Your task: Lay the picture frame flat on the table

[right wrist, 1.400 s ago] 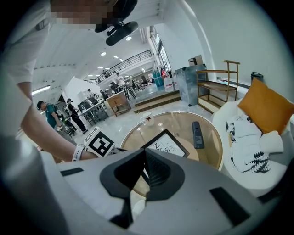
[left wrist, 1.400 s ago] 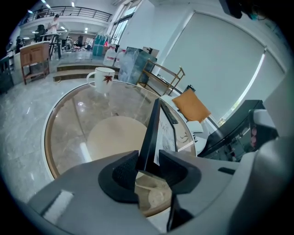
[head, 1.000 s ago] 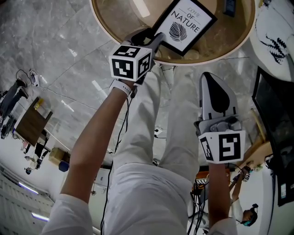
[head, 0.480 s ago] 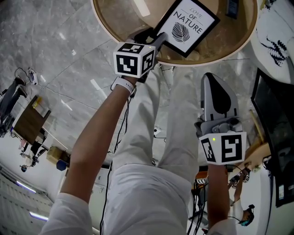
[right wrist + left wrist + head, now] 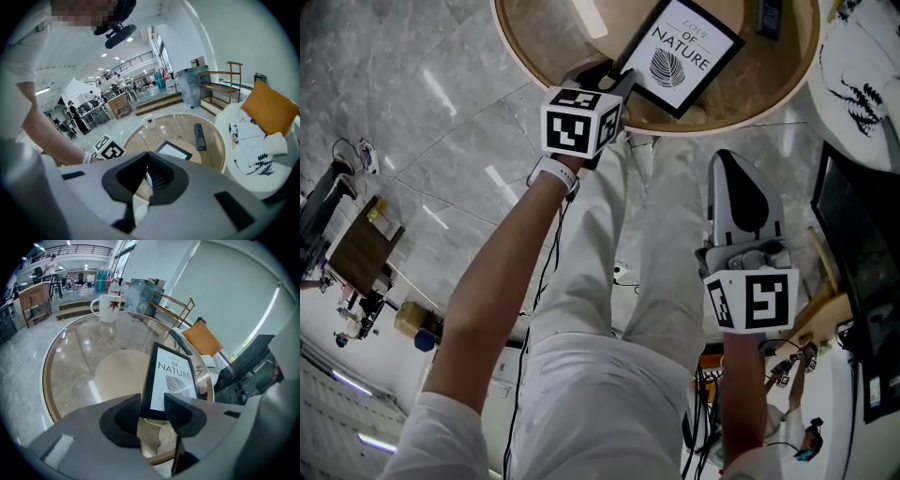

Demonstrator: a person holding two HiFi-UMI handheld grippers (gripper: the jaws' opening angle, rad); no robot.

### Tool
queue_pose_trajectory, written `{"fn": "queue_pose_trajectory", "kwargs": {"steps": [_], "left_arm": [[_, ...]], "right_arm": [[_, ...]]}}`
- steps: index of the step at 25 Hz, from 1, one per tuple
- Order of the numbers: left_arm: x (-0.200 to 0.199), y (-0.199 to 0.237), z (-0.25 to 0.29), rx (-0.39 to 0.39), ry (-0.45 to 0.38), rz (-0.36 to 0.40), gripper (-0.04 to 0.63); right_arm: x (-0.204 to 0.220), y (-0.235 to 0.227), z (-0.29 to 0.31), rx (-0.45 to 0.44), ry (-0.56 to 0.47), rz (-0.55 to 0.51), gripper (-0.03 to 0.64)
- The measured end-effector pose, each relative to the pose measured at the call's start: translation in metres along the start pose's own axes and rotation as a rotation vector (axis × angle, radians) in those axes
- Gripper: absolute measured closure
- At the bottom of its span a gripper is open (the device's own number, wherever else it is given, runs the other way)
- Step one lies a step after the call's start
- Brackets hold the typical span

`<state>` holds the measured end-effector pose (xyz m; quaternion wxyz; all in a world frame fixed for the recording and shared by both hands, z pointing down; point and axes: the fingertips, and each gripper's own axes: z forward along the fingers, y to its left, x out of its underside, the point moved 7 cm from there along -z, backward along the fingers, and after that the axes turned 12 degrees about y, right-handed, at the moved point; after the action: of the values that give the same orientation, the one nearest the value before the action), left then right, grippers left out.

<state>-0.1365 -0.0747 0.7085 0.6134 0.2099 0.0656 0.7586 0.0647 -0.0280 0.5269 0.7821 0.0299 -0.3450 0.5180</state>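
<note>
**Leaf print lies flat on glass table**

The black-rimmed picture frame with its white "Love of Nature" leaf print lies face up on the round glass-topped table with a wooden rim, close to the table's near edge. The person's left gripper reaches over that edge. Its jaws have just been closing a little yet stand apart, the frame's near corner between them with the pads not pressing on it. The right gripper hangs short of the table, jaws clenched together on nothing. A dark remote control and a white mug sit towards the table's far side
</note>
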Motion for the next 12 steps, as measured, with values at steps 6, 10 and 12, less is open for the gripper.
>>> {"fn": "queue_pose_trajectory", "kwargs": {"steps": [6, 10, 12], "left_arm": [[-0.001, -0.011, -0.024, -0.029, -0.019, 0.005, 0.521], [-0.004, -0.029, -0.057, -0.038, -0.026, 0.005, 0.553], [-0.011, -0.045, -0.078, -0.035, -0.050, 0.023, 0.565]], "right_arm": [[-0.008, -0.003, -0.009, 0.043, -0.002, 0.014, 0.612], [-0.019, -0.002, -0.021, 0.057, -0.024, 0.010, 0.612], [-0.027, -0.004, -0.032, 0.063, -0.039, -0.001, 0.612]]}}
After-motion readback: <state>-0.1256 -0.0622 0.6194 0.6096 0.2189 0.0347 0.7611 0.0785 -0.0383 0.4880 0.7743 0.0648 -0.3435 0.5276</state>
